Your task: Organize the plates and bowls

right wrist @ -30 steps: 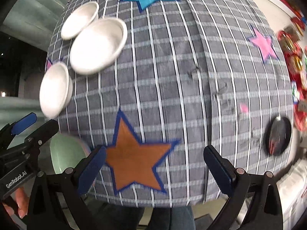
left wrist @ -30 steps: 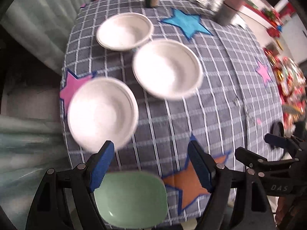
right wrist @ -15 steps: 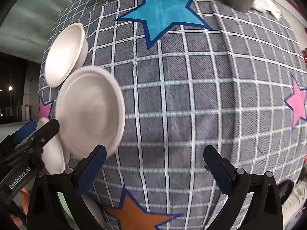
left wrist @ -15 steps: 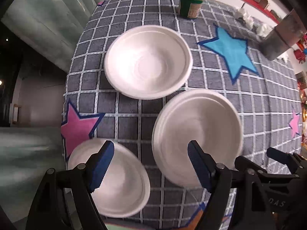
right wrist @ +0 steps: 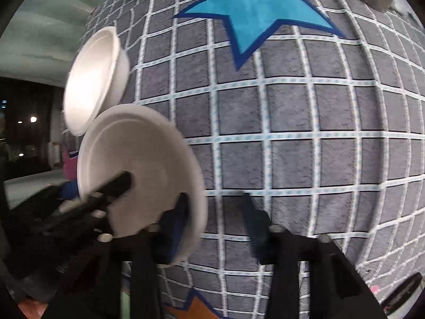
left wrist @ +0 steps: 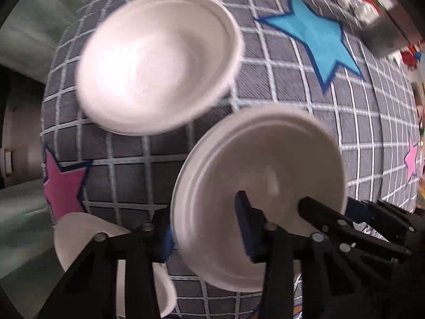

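A white plate (left wrist: 265,175) lies on the grey checked tablecloth (left wrist: 279,79). My left gripper (left wrist: 204,228) straddles its near left rim, one finger inside the plate and one outside, jaws partly closed, not clamped. My right gripper (right wrist: 215,223) straddles the same plate's (right wrist: 143,164) right rim, jaws partly closed, with its left finger at the rim and its right finger over the cloth. A white bowl (left wrist: 156,61) sits behind the plate and shows in the right wrist view (right wrist: 93,79) too. Another white bowl (left wrist: 87,236) lies at the near left, partly hidden by my left gripper.
A blue star patch (left wrist: 318,40) and a grey metal container (left wrist: 385,29) lie at the far right. A pink star patch (left wrist: 62,186) marks the left table edge. A green dish (right wrist: 124,303) peeks out below the right gripper.
Both grippers moved forward and down onto the white plate and narrowed their jaws around its rim from opposite sides. The green dish dropped out of the left wrist view.
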